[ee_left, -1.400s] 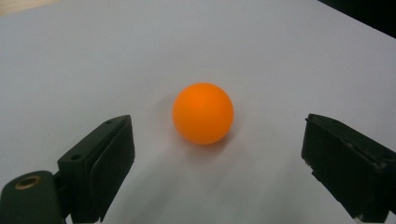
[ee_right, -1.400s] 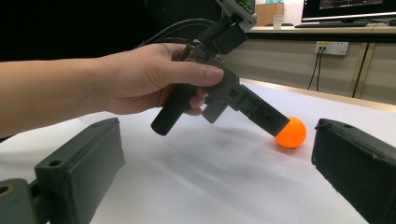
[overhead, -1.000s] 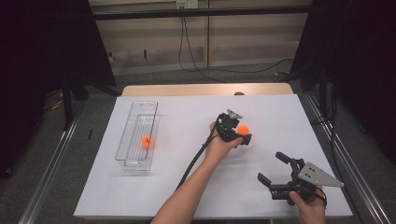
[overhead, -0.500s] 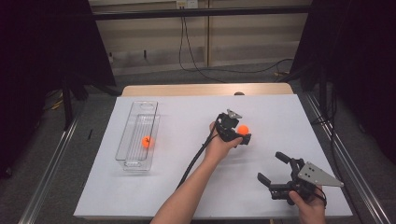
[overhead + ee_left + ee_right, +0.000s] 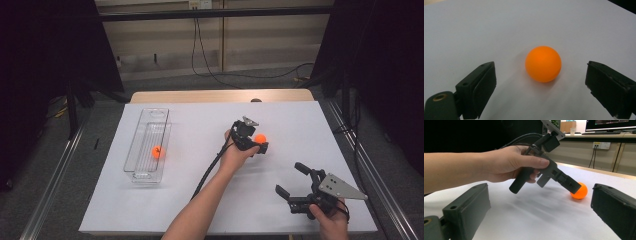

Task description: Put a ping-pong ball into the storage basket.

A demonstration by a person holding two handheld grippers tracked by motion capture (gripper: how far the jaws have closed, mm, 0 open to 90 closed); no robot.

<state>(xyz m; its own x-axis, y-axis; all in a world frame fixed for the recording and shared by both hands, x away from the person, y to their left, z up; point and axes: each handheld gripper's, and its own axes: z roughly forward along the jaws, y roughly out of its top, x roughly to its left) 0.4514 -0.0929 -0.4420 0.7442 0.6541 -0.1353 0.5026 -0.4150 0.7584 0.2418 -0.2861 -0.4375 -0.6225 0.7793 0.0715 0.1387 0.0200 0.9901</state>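
Note:
An orange ball (image 5: 260, 138) (image 5: 543, 63) rests on the white table (image 5: 200, 200), right of the middle. My left gripper (image 5: 254, 141) (image 5: 541, 86) stands open around it, one jaw on each side with a gap to the ball on both. From the right gripper view I see that gripper (image 5: 554, 173) tilted down with a jaw tip beside the ball (image 5: 579, 191). My right gripper (image 5: 288, 178) (image 5: 539, 205) is open near the table's front right corner, holding nothing. A second orange ball (image 5: 157, 152) lies inside a clear tray (image 5: 134, 157) at the left.
The left gripper's black cable (image 5: 207, 172) trails back along the forearm (image 5: 200, 210) toward the front edge. A wooden strip (image 5: 220, 96) borders the table's far side. Metal rails (image 5: 55, 185) run along both sides on the floor.

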